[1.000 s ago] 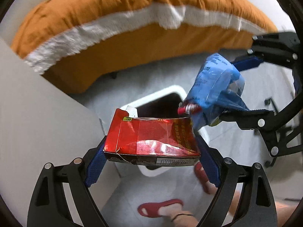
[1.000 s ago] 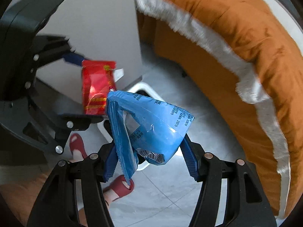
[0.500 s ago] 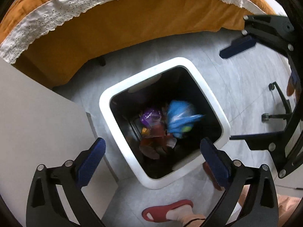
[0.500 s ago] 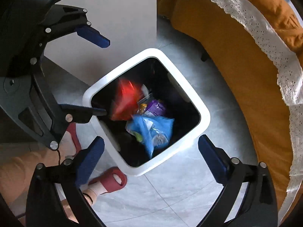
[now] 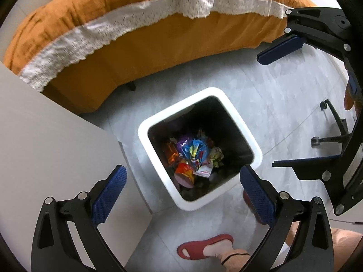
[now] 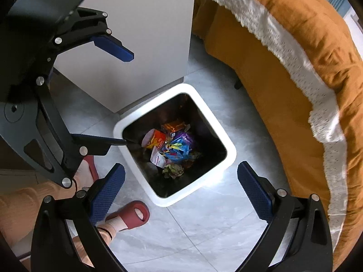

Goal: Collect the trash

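Trash (image 5: 192,156) now in bin (image 5: 256,151)

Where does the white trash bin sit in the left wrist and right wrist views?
Left wrist: white trash bin sits just right of centre, above the open left gripper.
Right wrist: the bin is at centre, above the open right gripper.
Shared landmark: orange bedspread.

Both the left gripper (image 5: 181,188) and the right gripper (image 6: 181,188) are pointing steeply downward, side by side, jaws having just been opening, now spread wide and holding nothing.
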### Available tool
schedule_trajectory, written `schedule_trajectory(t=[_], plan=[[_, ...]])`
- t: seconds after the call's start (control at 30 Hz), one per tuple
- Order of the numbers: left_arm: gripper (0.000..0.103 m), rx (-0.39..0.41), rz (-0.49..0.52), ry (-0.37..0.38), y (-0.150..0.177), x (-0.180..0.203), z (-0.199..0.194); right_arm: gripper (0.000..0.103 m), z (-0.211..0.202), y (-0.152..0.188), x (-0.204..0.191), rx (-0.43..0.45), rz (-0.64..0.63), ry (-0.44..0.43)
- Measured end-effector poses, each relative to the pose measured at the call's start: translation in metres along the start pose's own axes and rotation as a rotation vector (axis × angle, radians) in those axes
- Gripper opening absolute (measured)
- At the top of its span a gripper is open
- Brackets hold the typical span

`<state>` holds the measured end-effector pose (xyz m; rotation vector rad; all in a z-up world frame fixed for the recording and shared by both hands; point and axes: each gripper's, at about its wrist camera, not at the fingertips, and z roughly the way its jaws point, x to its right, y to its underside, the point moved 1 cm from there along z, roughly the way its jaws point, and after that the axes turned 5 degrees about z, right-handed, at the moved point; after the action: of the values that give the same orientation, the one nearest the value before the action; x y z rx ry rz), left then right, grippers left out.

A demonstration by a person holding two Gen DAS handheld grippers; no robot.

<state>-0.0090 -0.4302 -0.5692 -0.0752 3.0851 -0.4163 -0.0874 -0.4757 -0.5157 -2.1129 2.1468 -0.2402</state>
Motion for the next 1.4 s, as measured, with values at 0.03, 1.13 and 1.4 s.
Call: schedule_trajectory(t=[0.03, 1.13, 1.4], plan=[[0.098, 0.008, -0.002, -0.003, -0.002, 0.001, -0.010, 0.099, -0.009, 0.000, -0.001, 0.009, 0.006, 0.001], [0.098, 0.568, -0.565, -0.626, 0.023, -0.016, -0.487, 0.099, -0.412, -0.075, -0.039, 0.760, 0.326, -0.067], [0.098, 0.590, -0.796, -0.812, 0.094, -0.007, -0.558, 0.099, -0.450, -0.106, -0.100, 0.838, 0.187, -0.169]])
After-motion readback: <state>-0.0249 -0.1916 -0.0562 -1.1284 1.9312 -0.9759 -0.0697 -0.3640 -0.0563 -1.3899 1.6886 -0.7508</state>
